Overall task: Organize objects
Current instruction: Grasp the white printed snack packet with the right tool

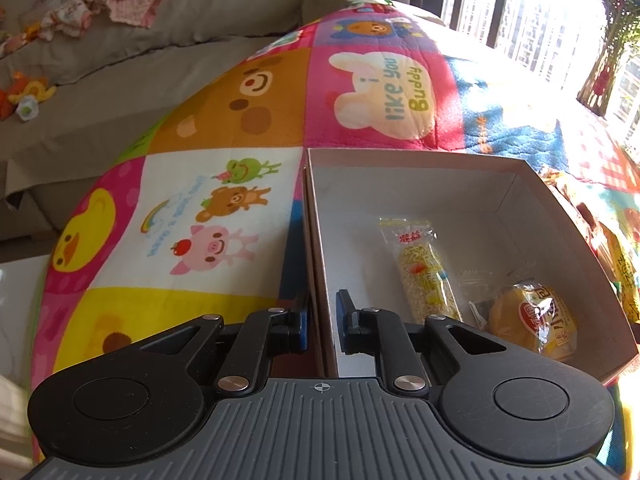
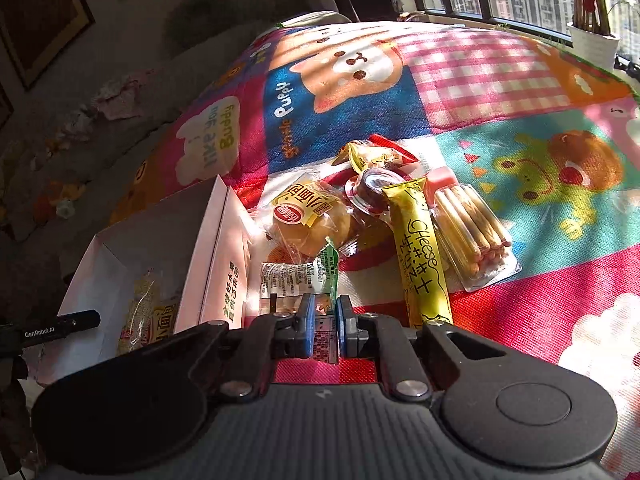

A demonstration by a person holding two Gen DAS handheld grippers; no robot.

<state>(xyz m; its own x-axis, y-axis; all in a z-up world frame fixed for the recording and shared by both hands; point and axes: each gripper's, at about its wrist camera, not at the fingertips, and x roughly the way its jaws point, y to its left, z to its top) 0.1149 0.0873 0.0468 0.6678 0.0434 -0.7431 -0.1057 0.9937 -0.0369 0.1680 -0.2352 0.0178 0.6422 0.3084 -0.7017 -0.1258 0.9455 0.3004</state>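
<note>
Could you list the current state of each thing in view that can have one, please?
Box: open, lid off, its left wall pinched.
Left claw: shut on the box wall.
Right claw: shut on the green-and-white snack packet, which lies on the mat.
Rice-crisp bar: sealed, lying in the box.
Small bun: sealed, lying in the box.
Cheese stick: sealed, on the mat outside the box.

My left wrist camera looked steeply down along my left claw (image 1: 322,320) at the box (image 1: 416,160). My right one faced the snack pile (image 2: 384,216) close up; both caught that box (image 2: 200,232) and blanket (image 1: 224,128).
</note>
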